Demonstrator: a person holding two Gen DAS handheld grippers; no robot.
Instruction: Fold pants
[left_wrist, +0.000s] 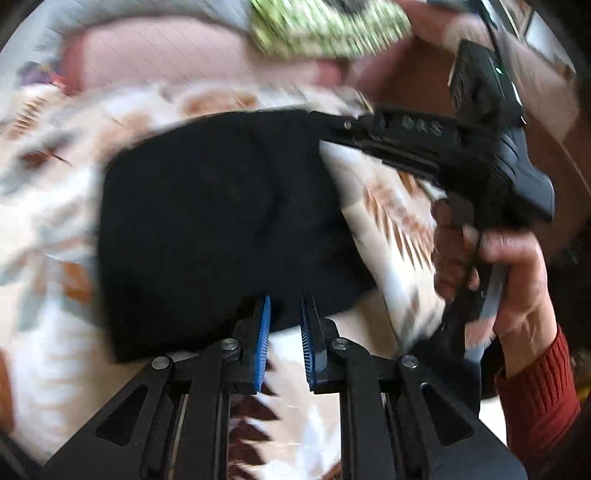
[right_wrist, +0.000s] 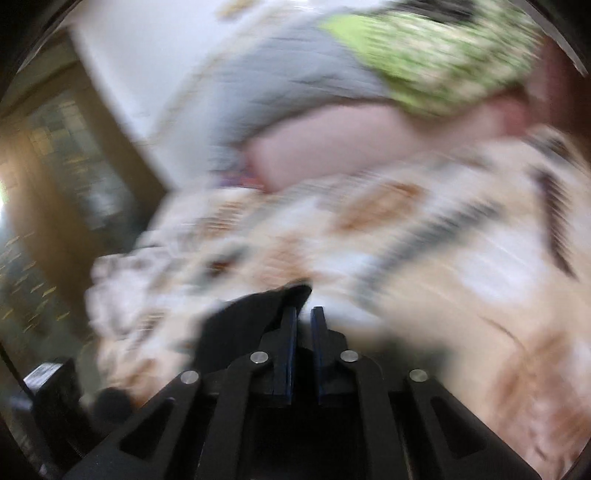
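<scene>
The black, soft-cloth pants (left_wrist: 207, 221) are lying bunched in a dark, roughly squarish slab on the white bedspread printed with brown and grey leaves (left_wrist: 388, 206), their longer side seeming to run away from the left gripper (left_wrist: 285, 314), though blur is making that hard to judge. That gripper is sitting right at the pants' near edge, its blue-padded fingers (left_wrist: 263, 332) standing apart with nothing between them. The right gripper (right_wrist: 303, 314) is reaching in at the far right corner of the cloth; black fabric is bunching against its left finger, but its fingers are showing a narrow gap and I cannot tell whether they are pinching anything. The hand in the red knitted sleeve (left_wrist: 517, 280) is gripping its handle. Beyond them a pink pillow (left_wrist: 177, 55) and a green patterned cloth (left_wrist: 325, 29) are lying near the bed's head. The left looks the nearer for taking up the close edge.
</scene>
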